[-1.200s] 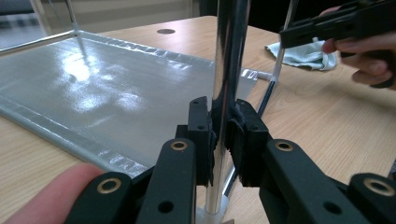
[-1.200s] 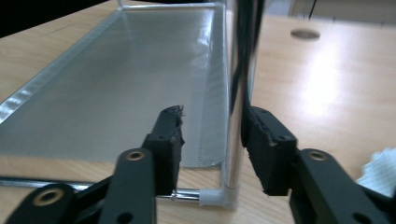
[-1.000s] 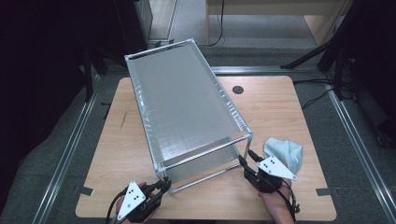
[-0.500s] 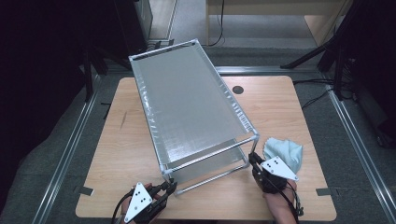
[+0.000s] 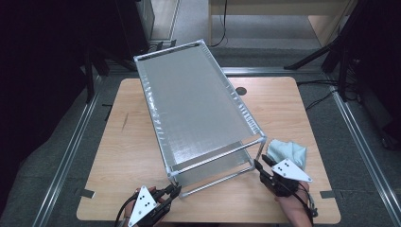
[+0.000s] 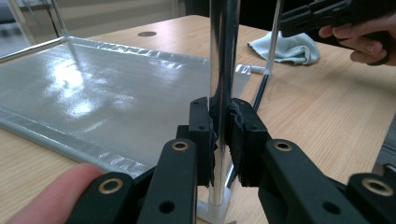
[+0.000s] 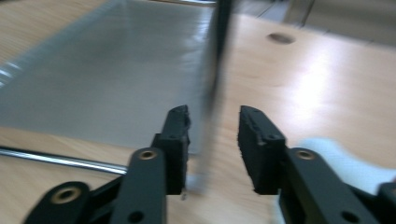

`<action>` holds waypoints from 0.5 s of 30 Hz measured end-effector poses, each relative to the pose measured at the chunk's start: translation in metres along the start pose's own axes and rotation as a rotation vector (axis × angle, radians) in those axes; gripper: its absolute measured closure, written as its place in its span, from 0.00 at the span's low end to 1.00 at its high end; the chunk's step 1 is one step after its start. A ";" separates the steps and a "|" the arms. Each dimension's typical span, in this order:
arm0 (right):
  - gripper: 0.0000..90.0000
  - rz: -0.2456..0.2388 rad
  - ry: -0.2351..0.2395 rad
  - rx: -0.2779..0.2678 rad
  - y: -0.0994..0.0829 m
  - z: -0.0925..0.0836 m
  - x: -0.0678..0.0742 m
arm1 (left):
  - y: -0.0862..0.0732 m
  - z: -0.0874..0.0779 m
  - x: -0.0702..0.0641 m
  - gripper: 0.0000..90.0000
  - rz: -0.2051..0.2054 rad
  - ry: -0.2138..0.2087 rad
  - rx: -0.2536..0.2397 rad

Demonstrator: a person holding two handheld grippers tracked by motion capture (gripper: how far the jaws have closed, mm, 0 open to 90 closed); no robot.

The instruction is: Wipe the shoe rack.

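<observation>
A two-tier metal rack [image 5: 194, 104] with silvery sheets stands askew on the wooden table [image 5: 118, 156]. My left gripper [image 5: 176, 190] is at its front left corner. In the left gripper view the gripper [image 6: 223, 135] is shut on the chrome corner post [image 6: 223, 56], just above its plastic foot. My right gripper [image 5: 261, 161] is at the front right corner. Its jaws [image 7: 214, 126] have just been opening and now stand open on either side of the blurred post [image 7: 215, 60], not pressing on it. The lower sheet [image 7: 116, 65] lies behind.
A crumpled pale blue cloth [image 5: 288, 152] lies on the table just right of the right gripper, also seen as the cloth [image 6: 287, 46] beyond the rack. A round cable hole [image 5: 241, 91] sits behind the rack. Dark floor and rails surround the table.
The rack's near end has shifted a little to the right. The right gripper has followed the front right post, and the left gripper has stayed clamped on its post.
</observation>
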State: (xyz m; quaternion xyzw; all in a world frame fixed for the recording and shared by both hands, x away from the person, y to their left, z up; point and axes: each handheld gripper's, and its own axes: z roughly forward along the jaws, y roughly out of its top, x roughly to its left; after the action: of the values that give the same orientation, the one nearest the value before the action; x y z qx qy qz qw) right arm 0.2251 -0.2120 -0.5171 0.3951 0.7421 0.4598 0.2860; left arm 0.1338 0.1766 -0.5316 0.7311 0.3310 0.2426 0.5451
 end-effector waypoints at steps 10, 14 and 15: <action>0.59 0.156 -0.227 0.025 -0.012 -0.018 -0.067 | -0.001 0.001 0.001 0.90 -0.009 -0.001 0.000; 0.54 0.168 -0.236 0.111 -0.024 -0.011 -0.078 | -0.001 0.001 0.001 0.90 -0.010 -0.006 0.000; 0.52 0.162 -0.224 0.130 -0.027 -0.009 -0.080 | -0.001 0.001 0.002 0.90 -0.012 -0.008 0.000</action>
State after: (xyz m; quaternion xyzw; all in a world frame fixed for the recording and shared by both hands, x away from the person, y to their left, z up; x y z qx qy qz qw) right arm 0.2513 -0.2908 -0.5329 0.5205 0.6994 0.3852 0.3028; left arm 0.1356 0.1771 -0.5329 0.7300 0.3330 0.2366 0.5479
